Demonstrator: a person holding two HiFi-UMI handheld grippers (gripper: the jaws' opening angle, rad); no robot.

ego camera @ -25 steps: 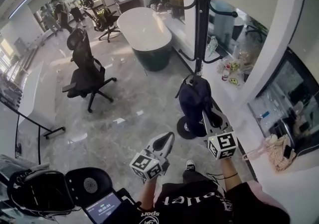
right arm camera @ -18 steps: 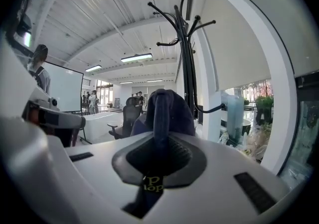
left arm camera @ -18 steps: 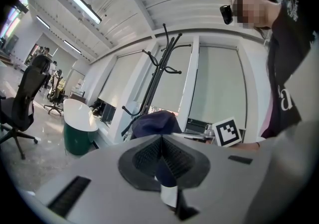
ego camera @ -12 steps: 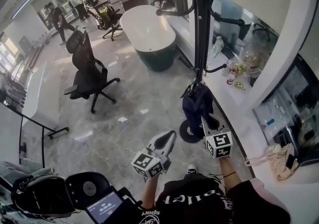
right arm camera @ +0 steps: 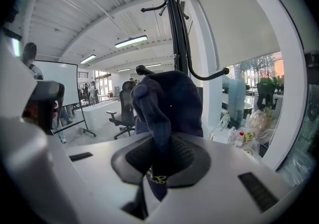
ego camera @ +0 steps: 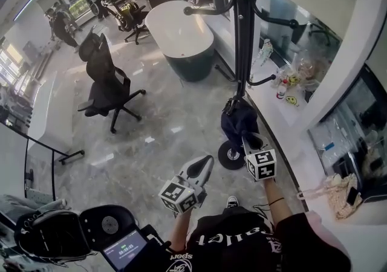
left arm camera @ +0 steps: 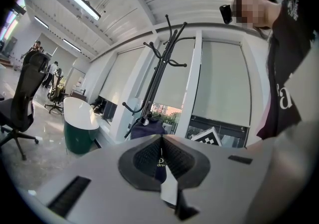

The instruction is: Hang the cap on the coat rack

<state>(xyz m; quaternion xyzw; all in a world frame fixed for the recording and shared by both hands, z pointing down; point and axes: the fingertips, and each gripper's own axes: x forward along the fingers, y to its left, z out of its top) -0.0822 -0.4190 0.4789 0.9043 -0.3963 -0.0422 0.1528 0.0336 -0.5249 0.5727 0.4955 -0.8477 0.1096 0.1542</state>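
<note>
Cap (right arm camera: 169, 98): dark navy fabric, crumpled, small gold print on the pinched edge. Right claw (right arm camera: 160, 153) is nearly closed, clamping that edge. The cap rises above the pads, next to the coat rack (ego camera: 242, 35) pole by a low hook. Left claw (left arm camera: 162, 141) is closed and empty, off to the cap's side.

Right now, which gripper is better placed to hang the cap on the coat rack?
Right: the right gripper grips the cap beside the coat rack; the left gripper is farther back.
</note>
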